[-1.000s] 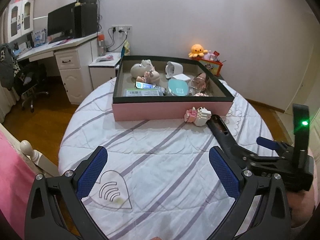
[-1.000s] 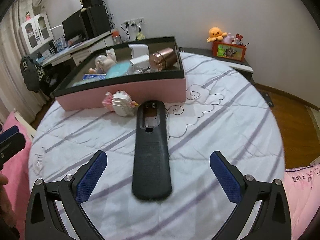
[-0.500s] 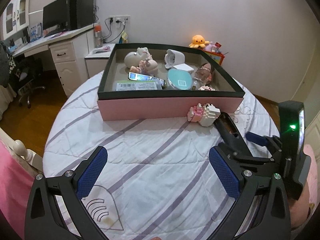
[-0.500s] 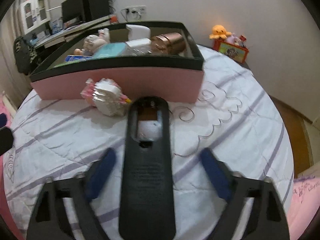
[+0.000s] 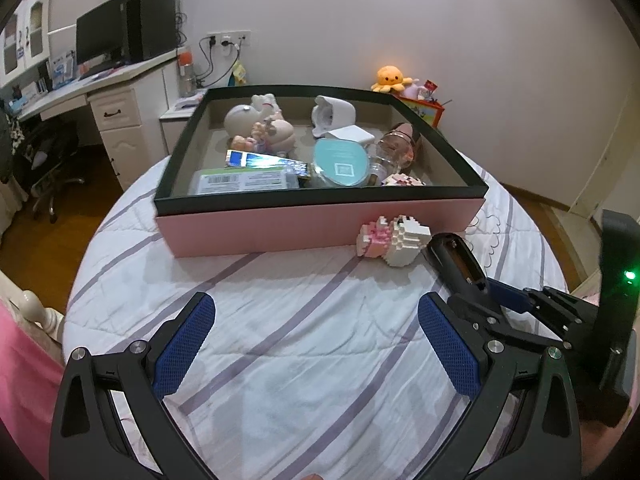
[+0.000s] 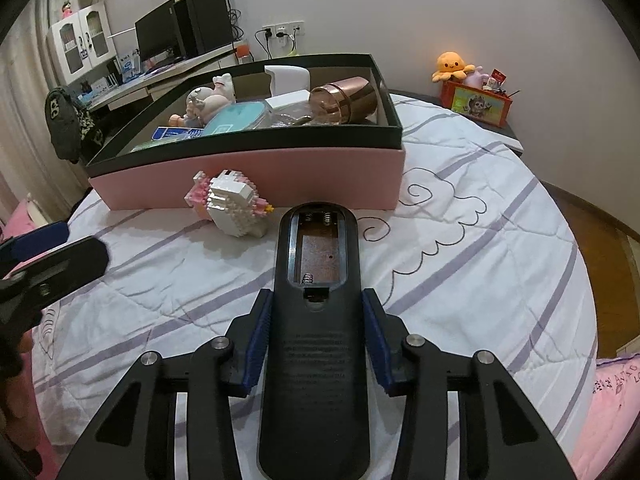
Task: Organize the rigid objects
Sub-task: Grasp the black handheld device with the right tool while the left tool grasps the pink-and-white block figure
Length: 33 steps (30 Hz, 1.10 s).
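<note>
1. right gripper (image 6: 316, 340): jaws have just closed, blue pads now pressed on both long sides of the black remote (image 6: 316, 320). it lies face down on the quilt (image 6: 460, 280), battery bay open, no cover.
2. key relation: remote's long axis runs straight along the gripper's pointing line, near end under the jaws, far end aimed at the pink box (image 6: 248, 176). grip sits behind the battery bay, abt mid-length, so the far half sticks out past the pads.
3. box lies just beyond the remote's far tip, wall betw them. judgement: next move needs a lift over the black rim, then fwd.
4. block toy (image 6: 230, 208) sits left of the remote's far end, near but apart, against the box wall.
5. left gripper (image 5: 316, 344): jaws wide apart, nothing betw them, hovering over bare quilt to the left, tilted down. right hand is clearly nearer the remote; left is nearer the toy.
</note>
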Motion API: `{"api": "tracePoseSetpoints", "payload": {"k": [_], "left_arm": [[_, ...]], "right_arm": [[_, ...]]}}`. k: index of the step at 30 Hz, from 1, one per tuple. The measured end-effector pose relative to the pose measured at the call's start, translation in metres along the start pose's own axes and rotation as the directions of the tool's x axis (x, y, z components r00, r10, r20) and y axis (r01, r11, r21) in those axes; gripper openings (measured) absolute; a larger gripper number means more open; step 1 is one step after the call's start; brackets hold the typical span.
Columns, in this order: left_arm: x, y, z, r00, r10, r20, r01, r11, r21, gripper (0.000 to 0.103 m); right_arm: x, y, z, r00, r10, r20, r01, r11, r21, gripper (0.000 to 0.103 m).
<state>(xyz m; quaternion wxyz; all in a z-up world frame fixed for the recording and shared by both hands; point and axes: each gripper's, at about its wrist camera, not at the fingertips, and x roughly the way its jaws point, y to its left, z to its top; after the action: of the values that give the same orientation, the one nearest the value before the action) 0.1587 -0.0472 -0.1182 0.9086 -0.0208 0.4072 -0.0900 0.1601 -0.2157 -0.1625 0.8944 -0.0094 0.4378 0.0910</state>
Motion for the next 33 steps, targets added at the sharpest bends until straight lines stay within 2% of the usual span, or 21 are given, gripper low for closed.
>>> {"api": "tracePoseSetpoints", "payload": {"k": [9, 18, 21, 22, 23, 24, 25, 27, 33], "left_arm": [[0.045, -0.03, 0.011, 0.999, 0.005, -0.048, -0.004, 1.0, 0.023, 0.103], [0.082, -0.047, 0.022, 0.997, 0.03, -0.074, -0.028, 0.999, 0.02, 0.102], [0.087, -0.046, 0.023, 0.996, 0.041, -0.079, -0.04, 0.999, 0.01, 0.098], [0.085, -0.044, 0.022, 0.997, 0.034, -0.074, -0.033, 0.999, 0.006, 0.092], [0.083, -0.043, 0.021, 0.997, 0.032, -0.072, -0.032, 0.999, 0.005, 0.079], [0.08, -0.041, 0.019, 0.997, 0.048, -0.068, -0.047, 0.999, 0.014, 0.071], [0.078, -0.039, 0.019, 0.997, 0.044, -0.065, -0.043, 0.999, 0.018, 0.053], [0.072, -0.033, 0.017, 0.998, 0.011, -0.068, -0.01, 1.0, 0.014, 0.054], [0.048, -0.021, 0.008, 0.999, -0.008, -0.046, 0.008, 1.0, 0.008, 0.054]], "right_arm": [[0.008, -0.021, 0.008, 1.0, 0.013, 0.001, -0.013, 1.0, 0.011, 0.045], [0.01, -0.019, 0.006, 1.0, 0.012, 0.009, -0.012, 1.0, -0.01, 0.045], [0.01, -0.02, 0.006, 1.0, 0.014, 0.01, -0.014, 1.0, -0.007, 0.045], [0.01, -0.02, 0.007, 1.0, 0.014, 0.01, -0.014, 1.0, -0.007, 0.045], [0.01, -0.02, 0.007, 1.0, 0.014, 0.01, -0.014, 1.0, -0.006, 0.045], [0.01, -0.019, 0.007, 1.0, 0.011, 0.01, -0.011, 1.0, -0.007, 0.045], [0.01, -0.018, 0.007, 1.0, 0.007, 0.011, -0.007, 1.0, -0.008, 0.045], [0.008, -0.018, 0.006, 1.0, 0.004, 0.013, -0.004, 1.0, -0.004, 0.045], [-0.002, -0.015, 0.0, 1.0, 0.021, 0.013, -0.021, 1.0, 0.023, 0.045]]}}
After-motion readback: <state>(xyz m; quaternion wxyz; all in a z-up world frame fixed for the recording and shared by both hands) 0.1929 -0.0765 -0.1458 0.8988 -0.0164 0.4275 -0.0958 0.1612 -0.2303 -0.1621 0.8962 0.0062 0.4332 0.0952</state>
